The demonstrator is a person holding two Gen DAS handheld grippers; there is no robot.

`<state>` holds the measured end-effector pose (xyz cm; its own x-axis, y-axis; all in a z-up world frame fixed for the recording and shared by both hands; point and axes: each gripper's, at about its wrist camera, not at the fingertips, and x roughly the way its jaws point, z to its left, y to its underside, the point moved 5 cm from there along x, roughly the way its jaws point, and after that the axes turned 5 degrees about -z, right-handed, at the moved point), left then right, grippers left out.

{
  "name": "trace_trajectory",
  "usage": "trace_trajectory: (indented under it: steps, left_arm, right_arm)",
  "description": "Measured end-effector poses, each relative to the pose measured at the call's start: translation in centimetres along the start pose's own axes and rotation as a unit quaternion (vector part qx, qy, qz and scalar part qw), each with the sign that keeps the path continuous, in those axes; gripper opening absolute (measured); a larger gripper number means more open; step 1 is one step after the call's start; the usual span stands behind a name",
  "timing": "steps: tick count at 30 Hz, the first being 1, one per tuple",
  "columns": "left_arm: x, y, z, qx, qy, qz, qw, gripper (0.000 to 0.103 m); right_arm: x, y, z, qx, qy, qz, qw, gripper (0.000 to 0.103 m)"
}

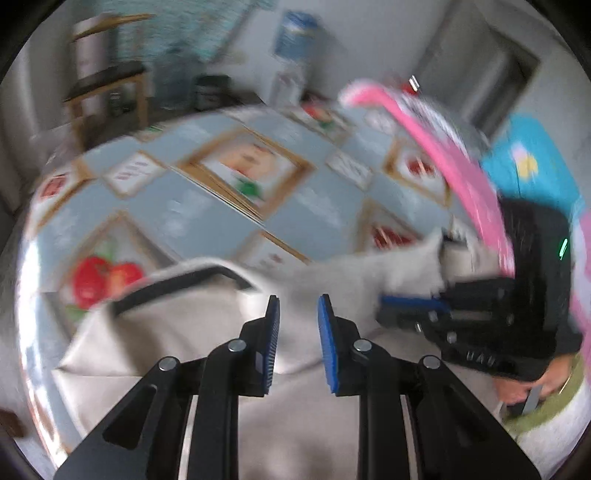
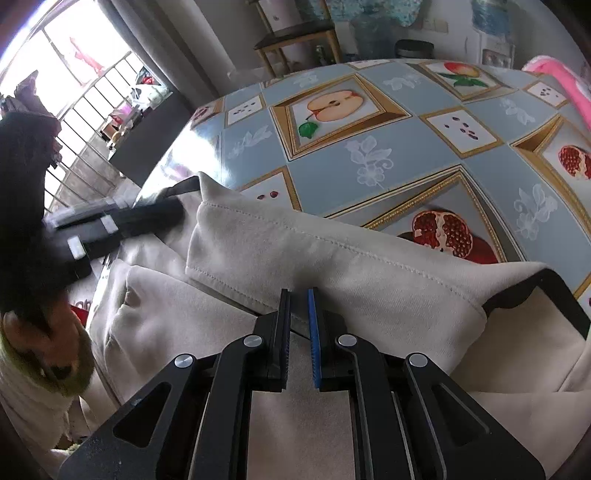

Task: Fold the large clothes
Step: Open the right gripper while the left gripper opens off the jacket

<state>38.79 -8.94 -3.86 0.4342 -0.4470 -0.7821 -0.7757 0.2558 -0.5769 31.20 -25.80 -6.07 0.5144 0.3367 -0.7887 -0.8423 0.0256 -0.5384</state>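
A cream garment with black trim lies bunched on the near part of a table covered in a fruit-patterned oilcloth. My left gripper hovers over the cloth with a clear gap between its blue pads and nothing pinched. In the right wrist view it is a dark blur at the garment's left end. My right gripper has its jaws nearly together on a folded hem of the garment. The left wrist view shows that gripper with a peak of cloth drawn up to it.
A pink item lies at the table's far right. Beyond the table stand a wooden stool and a water dispenser. A barred window is on the left. A green cuff shows on the person's left wrist.
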Motion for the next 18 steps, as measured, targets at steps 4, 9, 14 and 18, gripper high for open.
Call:
trace_trajectory:
  steps: [4, 9, 14, 18]
  left_arm:
    - [2.9, 1.4, -0.6, 0.009, -0.024, 0.019, 0.9995, 0.021]
    - [3.0, 1.5, 0.1, -0.019, -0.004, 0.019, 0.9996, 0.021]
    - [2.8, 1.8, 0.0, -0.01, -0.004, 0.009, 0.9999, 0.021]
    - [2.6, 1.9, 0.3, -0.019, 0.006, 0.003, 0.9998, 0.021]
  right_arm:
    - [-0.3, 0.2, -0.3, 0.011, -0.01, -0.004, 1.0, 0.009]
    - [-2.8, 0.1, -2.7, 0.075, -0.022, -0.007, 0.997, 0.03]
    - [-7.7, 1.4, -7.6, 0.163, -0.018, -0.055, 0.985, 0.043]
    - [-6.5, 2.9, -8.2, 0.158, 0.003, -0.016, 0.987, 0.037]
